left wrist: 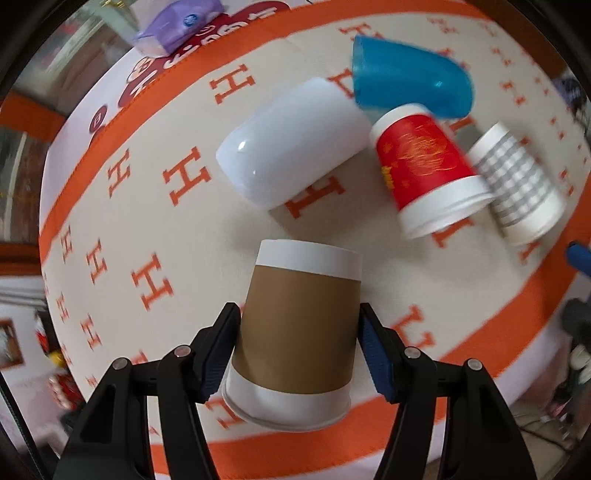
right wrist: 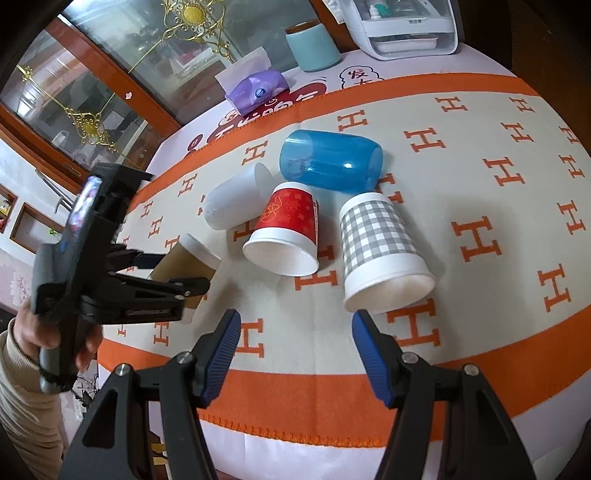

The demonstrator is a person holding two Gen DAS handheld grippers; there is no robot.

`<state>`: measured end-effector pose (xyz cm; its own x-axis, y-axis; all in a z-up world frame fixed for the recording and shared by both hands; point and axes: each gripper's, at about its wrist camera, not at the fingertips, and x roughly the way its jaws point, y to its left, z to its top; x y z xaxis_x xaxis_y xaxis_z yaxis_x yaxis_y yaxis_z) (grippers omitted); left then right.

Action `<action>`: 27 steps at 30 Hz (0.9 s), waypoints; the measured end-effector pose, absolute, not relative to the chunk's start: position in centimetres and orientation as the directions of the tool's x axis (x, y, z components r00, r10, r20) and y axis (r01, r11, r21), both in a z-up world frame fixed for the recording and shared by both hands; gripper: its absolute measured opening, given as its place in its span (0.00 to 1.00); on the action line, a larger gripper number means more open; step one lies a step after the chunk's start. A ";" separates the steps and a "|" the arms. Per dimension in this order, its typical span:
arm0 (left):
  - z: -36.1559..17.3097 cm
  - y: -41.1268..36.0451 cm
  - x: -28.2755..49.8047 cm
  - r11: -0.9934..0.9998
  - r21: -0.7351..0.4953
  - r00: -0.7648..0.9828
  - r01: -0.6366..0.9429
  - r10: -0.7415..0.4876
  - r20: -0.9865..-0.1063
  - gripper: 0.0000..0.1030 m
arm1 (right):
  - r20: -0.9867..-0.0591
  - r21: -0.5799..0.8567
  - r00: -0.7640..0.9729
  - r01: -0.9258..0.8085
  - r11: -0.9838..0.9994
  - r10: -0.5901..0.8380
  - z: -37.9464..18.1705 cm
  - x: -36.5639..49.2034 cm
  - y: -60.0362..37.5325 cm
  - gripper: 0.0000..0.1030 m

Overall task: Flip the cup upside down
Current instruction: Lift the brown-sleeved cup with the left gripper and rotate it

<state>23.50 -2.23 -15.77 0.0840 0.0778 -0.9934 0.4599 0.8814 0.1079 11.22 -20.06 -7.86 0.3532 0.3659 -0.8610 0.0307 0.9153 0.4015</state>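
My left gripper (left wrist: pixel 297 325) is shut on a brown paper cup (left wrist: pixel 299 325) with white bands and holds it tilted above the cloth, its rim end towards the camera. In the right wrist view the same cup (right wrist: pixel 184 260) sits in the left gripper (right wrist: pixel 177 275) at the left. My right gripper (right wrist: pixel 293 332) is open and empty above the table's near edge. Lying on their sides are a white cup (left wrist: pixel 295 142) (right wrist: pixel 234 201), a red cup (left wrist: pixel 430 170) (right wrist: pixel 286 229), a grey checked cup (left wrist: pixel 517 184) (right wrist: pixel 382 251) and a blue plastic cup (left wrist: pixel 410 77) (right wrist: pixel 328 162).
The table carries a cream cloth (right wrist: pixel 480 295) with orange H letters and an orange border. At the far side stand a purple tissue pack (right wrist: pixel 255 88) (left wrist: pixel 177 26), a teal canister (right wrist: pixel 312 46) and a white appliance (right wrist: pixel 406 26). A glass cabinet (right wrist: pixel 110 74) is behind.
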 end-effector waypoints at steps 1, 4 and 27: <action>-15.1 -2.3 22.9 0.892 0.089 0.082 0.444 0.059 -0.995 0.61 | -0.860 0.403 0.356 0.033 0.914 0.367 -7.8 11.0 -20.3 0.61; -13.8 -2.3 21.2 0.928 0.019 0.063 0.372 -0.005 -0.998 0.61 | -0.856 0.414 0.362 0.051 0.909 0.369 -7.8 10.3 -21.0 0.61; -20.8 -0.9 12.5 0.918 -0.325 -0.020 -0.228 -0.339 -0.941 0.78 | -0.878 0.430 0.301 0.157 0.889 0.372 -11.7 6.3 -24.7 0.61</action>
<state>12.55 -0.87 -20.82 -0.0203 -0.3385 -0.9407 -0.2285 0.9176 -0.3253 6.31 -24.71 -11.68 0.3013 0.3718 -0.8780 0.1566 0.8890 0.4302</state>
